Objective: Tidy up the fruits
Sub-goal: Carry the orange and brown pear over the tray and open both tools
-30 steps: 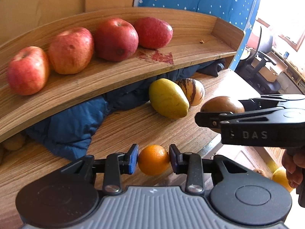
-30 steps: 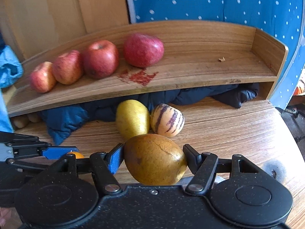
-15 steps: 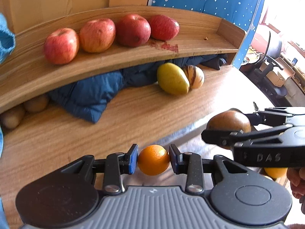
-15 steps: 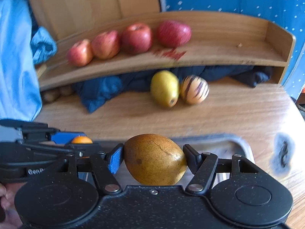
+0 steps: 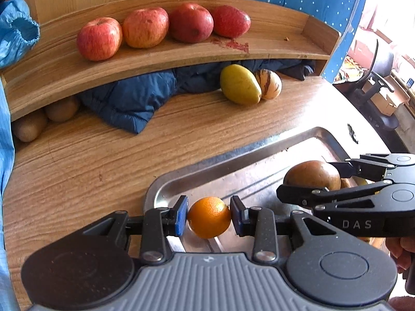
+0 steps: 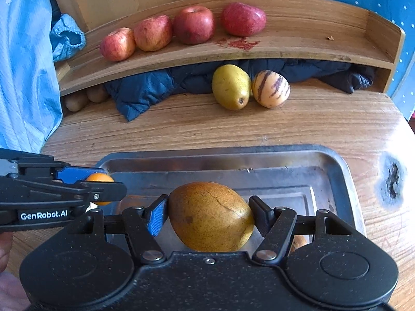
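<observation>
My left gripper (image 5: 209, 216) is shut on a small orange (image 5: 209, 217), held over the near left part of a metal tray (image 5: 233, 155). My right gripper (image 6: 207, 213) is shut on a brown-yellow pear (image 6: 211, 216) above the same tray (image 6: 233, 158). In the left wrist view that pear (image 5: 311, 175) shows at the right between black fingers. In the right wrist view the orange (image 6: 99, 177) peeks out at the left. Several red apples (image 6: 193, 24) line the curved wooden shelf (image 6: 298, 44). A yellow pear (image 6: 230, 86) and a striped melon (image 6: 271, 88) lie on the table below it.
A dark blue jacket (image 5: 135, 98) is stuffed under the shelf. Brown kiwis (image 5: 61, 107) sit under its left end. Light blue cloth (image 6: 23, 64) hangs at the left. A burn mark (image 6: 393, 181) scars the wooden table right of the tray. More yellow fruit shows behind the right gripper.
Both grippers have drawn back and up from the shelf with their fruit still held. The metal tray has come into view beneath them.
</observation>
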Demonstrator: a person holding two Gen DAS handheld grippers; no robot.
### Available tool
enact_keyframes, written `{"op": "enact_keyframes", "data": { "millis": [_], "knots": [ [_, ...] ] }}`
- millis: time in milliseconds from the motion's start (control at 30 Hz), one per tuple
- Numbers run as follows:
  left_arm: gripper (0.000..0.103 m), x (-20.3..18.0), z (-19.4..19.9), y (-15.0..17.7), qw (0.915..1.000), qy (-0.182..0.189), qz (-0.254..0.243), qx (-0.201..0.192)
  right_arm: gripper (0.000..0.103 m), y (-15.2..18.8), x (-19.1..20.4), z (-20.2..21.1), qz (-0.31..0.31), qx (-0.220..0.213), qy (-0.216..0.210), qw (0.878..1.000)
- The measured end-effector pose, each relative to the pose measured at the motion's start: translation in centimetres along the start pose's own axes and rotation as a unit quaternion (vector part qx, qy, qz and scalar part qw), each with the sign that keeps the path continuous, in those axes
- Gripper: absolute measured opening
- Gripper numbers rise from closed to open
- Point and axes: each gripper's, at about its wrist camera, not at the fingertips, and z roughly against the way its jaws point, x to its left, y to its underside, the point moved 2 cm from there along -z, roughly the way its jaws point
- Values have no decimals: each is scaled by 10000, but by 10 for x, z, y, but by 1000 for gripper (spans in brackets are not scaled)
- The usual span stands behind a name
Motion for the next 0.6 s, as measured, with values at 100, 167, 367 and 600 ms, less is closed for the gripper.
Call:
{"op": "enact_keyframes", "data": {
  "millis": [100, 167, 367, 600],
  "knots": [
    [38, -2, -2, 2, 10000, -15, -12, 85, 68, 3, 0, 0, 22, -9, 22, 10000],
    [38, -4, -3, 4, 9999, -28, -5, 142, 68, 5, -1, -1, 7, 8, 6, 10000],
    [38, -8, -6, 9, 9996, -128, 96, 239, 69, 12, -5, 5, -46, 43, -64, 10000],
    [54, -17, 6, 14, 9994, -264, 227, 80, 75, 16, -10, 30, 147, -342, -42, 9993]
  ]
}}
